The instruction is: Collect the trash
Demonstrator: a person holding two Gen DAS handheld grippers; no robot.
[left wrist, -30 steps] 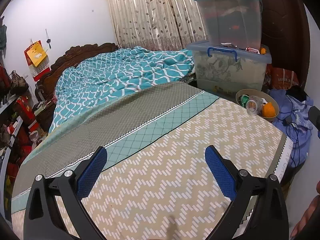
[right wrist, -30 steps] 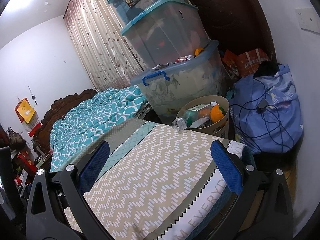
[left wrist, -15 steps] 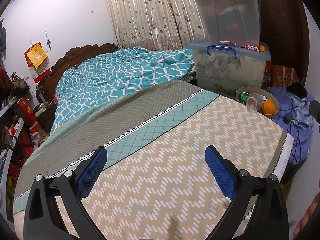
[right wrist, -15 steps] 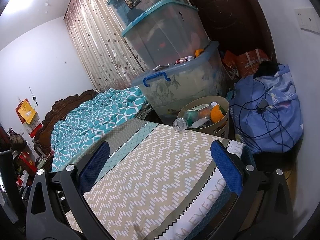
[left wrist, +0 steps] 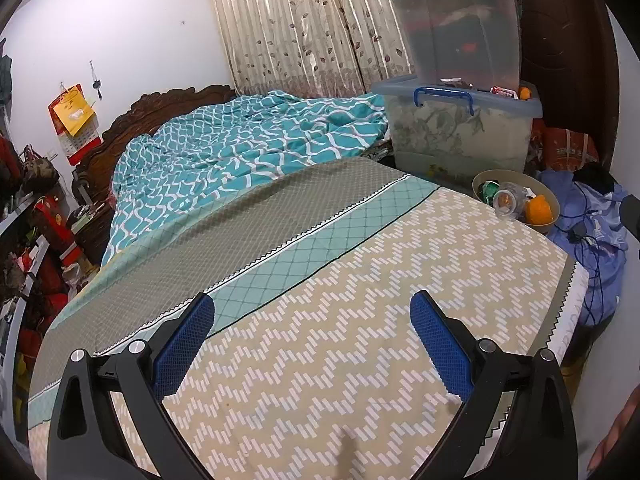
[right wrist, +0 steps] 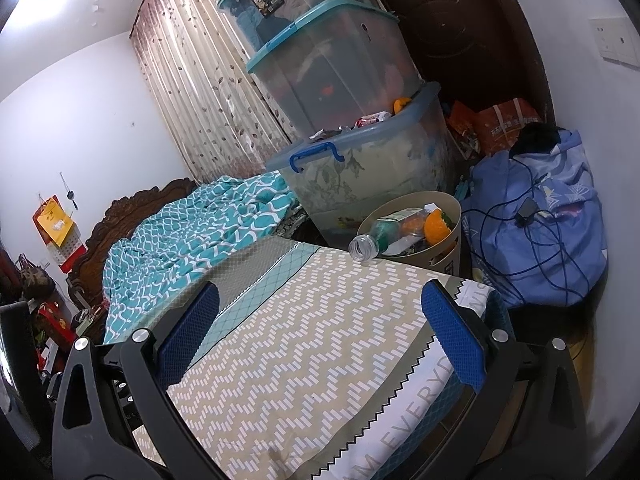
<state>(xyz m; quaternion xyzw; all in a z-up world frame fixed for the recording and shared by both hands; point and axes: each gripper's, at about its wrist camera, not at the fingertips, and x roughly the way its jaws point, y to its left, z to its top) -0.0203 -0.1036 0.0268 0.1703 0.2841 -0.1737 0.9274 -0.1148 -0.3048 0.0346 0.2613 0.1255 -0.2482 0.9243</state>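
Trash (right wrist: 416,228) piled in beige bin (right wrist: 448,246) beside bed (right wrist: 304,344), bottle (right wrist: 374,240) poking over rim. Left tool (left wrist: 312,328) spread wide, empty, above bedspread. Right tool (right wrist: 320,316) likewise spread, empty.

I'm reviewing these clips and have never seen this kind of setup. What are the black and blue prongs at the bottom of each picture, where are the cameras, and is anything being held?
There is no robot here. A person holds a two-finger gripper in each hand, and a fisheye camera on each one looks forward along its fingers. The prongs are those fingers: the left gripper in one view, the right gripper in the other. Both are open and hold nothing. Both hang over a bed with a zigzag-patterned cover; no loose trash shows on it. Past the bed's far corner stands a beige bin that holds a clear plastic bottle, its open neck sticking out over the rim, and something orange. Behind it are stacked storage boxes.
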